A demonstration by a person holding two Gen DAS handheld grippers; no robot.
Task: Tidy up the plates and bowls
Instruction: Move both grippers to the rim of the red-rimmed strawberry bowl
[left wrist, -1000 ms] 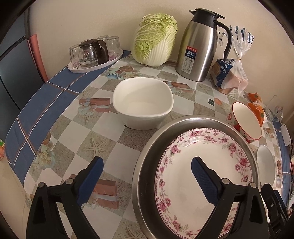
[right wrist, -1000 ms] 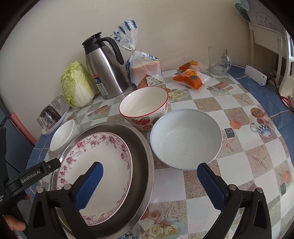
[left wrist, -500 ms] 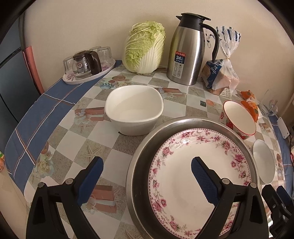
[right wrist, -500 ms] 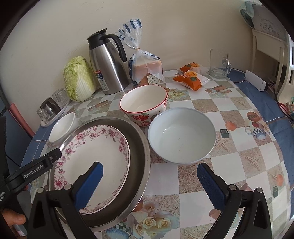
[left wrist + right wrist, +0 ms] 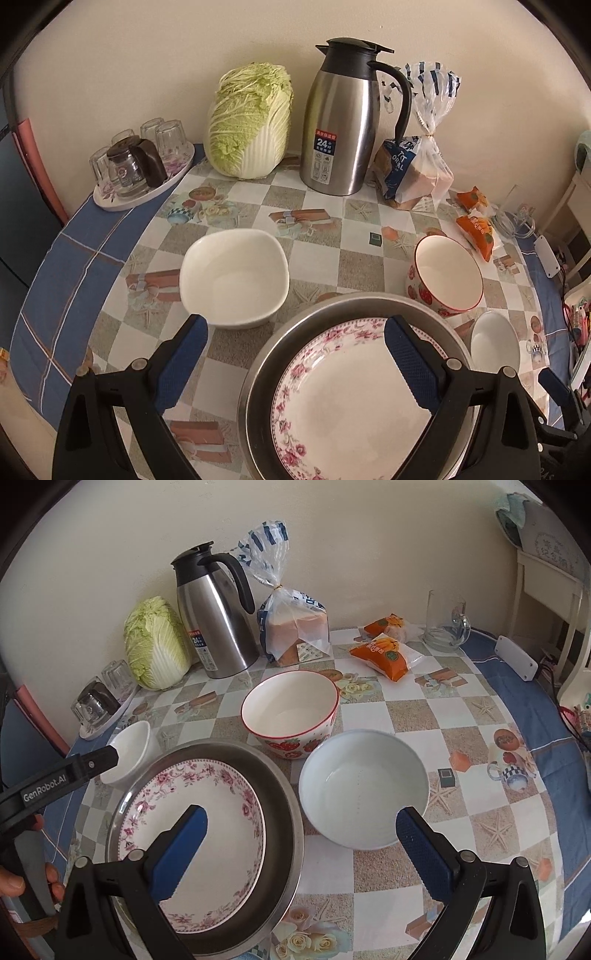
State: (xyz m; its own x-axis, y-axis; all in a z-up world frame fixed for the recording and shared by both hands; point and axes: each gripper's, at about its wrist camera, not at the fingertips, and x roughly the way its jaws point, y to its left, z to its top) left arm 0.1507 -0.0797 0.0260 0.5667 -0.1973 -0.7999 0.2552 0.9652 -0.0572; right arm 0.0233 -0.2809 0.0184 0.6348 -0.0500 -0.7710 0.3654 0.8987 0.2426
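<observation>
A: What is cut off or hard to read?

B: The steel pan (image 5: pixel 258 369) runs off the lower edge of the left wrist view, and the floral plate (image 5: pixel 351 398) lying in it is partly covered by the left gripper (image 5: pixel 295 363). In the right wrist view the right gripper (image 5: pixel 301 836) covers part of the plate too. A hand (image 5: pixel 14 882) shows only as fingertips at the left edge. The flask (image 5: pixel 341 125) label is too small to read.

A: How do the fingers stand?

B: Both pairs are spread wide with nothing between them. The pads are blue and ribbed, on black arms.

A: Where is the crockery, taking the pan as landmark?

B: The white bowl (image 5: pixel 234 277), square with rounded corners and glossy, sits just beyond the pan's left rim. The strawberry bowl (image 5: pixel 291 714), round with a red rim, sits just beyond its far right rim. The pale bowl (image 5: pixel 364 786), round and smooth, sits just right of the pan and near the strawberry bowl; whether they touch cannot be told.

A: And behind?

B: A cabbage (image 5: pixel 251 122), leafy and ribbed, the flask, bagged bread (image 5: pixel 295 627), orange packets (image 5: pixel 384 653), a glass mug (image 5: pixel 445 624) and a tray (image 5: pixel 144 184) of upturned glasses, all on a chequered cloth (image 5: pixel 417 709).
</observation>
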